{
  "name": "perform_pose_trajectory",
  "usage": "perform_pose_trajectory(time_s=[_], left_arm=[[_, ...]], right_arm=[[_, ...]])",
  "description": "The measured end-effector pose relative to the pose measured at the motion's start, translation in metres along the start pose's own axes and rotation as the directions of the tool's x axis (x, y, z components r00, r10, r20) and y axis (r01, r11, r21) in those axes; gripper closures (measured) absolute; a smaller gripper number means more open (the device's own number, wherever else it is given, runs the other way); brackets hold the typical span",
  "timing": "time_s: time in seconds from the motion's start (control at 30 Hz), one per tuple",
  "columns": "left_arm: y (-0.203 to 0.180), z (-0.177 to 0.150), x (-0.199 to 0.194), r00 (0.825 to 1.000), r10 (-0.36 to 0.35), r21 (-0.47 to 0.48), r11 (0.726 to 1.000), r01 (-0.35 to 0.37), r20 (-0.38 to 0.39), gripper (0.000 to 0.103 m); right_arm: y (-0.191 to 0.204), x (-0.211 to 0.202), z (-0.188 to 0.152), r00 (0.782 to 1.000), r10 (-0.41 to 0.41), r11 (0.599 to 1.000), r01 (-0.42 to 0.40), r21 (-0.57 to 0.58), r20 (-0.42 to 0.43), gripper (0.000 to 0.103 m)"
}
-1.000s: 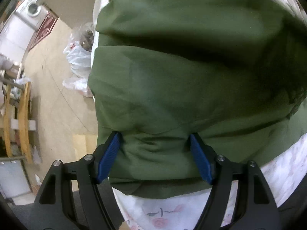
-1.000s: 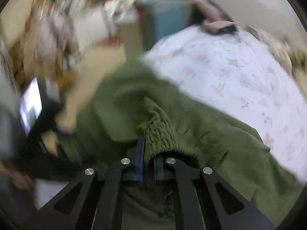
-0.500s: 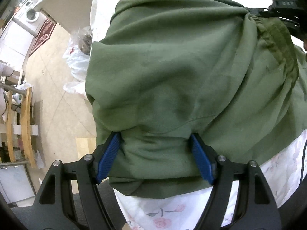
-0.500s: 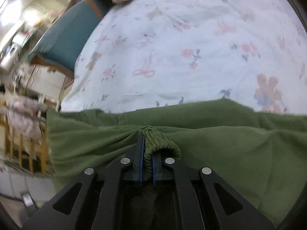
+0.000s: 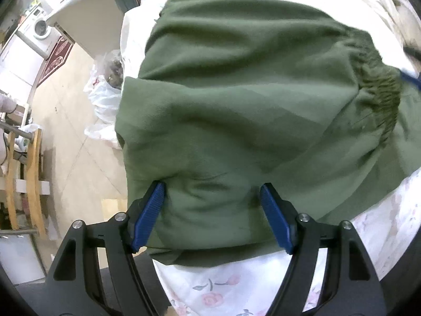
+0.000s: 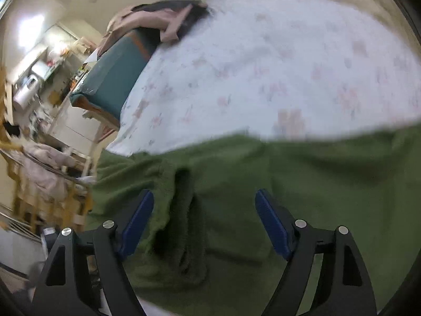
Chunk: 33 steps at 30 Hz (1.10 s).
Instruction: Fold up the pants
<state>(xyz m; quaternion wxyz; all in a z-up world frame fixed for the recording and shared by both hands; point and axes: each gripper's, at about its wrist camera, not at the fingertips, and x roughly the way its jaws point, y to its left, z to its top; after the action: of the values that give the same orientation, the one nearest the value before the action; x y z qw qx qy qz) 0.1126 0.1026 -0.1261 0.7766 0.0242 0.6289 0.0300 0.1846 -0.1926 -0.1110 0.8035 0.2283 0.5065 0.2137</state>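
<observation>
Olive green pants [image 5: 250, 100] lie folded over on a white floral bed sheet [image 5: 236, 287]. Their gathered elastic waistband [image 5: 379, 87] sits at the right of the left wrist view. My left gripper [image 5: 211, 217] is open, its blue pads on either side of a fold near the pants' near edge. In the right wrist view the pants [image 6: 302, 184] fill the lower half and the waistband [image 6: 184, 210] lies loose between the jaws. My right gripper [image 6: 204, 221] is open just above it.
The floral sheet [image 6: 263, 73] spreads beyond the pants. A teal headboard [image 6: 115, 76] with pink clothes [image 6: 147, 21] stands at the bed's far end. Left of the bed are a tiled floor [image 5: 65, 137], white plastic bags [image 5: 102, 100], wooden chairs [image 5: 23, 179] and a washing machine [image 5: 39, 26].
My right gripper has opened and let go of the waistband, which now lies on the pants. The left gripper has stayed open over the near fold.
</observation>
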Motion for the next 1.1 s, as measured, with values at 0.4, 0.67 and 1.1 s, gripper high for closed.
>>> perform_pose_trajectory(time_s=[0.4,0.67,1.1], left_arm=[[0.016,0.003,-0.020,0.997,-0.020,-0.083,0.996,0.026,0.069,0.031],[0.031,0.008,-0.037,0.991,-0.055,-0.142,0.987,0.073,0.125,0.031],[0.126,-0.007,-0.007,0.993,-0.116,-0.551,0.829,0.102,0.009,0.031]], right_arm=[[0.022,0.062,-0.068,0.976,0.149,0.981,-0.127,0.143,-0.159,0.072],[0.022,0.050,-0.079,0.968,0.098,0.985,-0.061,0.160,-0.232,0.072],[0.113,0.019,0.047,0.984,-0.092,0.953,0.041,-0.301,-0.156,0.041]])
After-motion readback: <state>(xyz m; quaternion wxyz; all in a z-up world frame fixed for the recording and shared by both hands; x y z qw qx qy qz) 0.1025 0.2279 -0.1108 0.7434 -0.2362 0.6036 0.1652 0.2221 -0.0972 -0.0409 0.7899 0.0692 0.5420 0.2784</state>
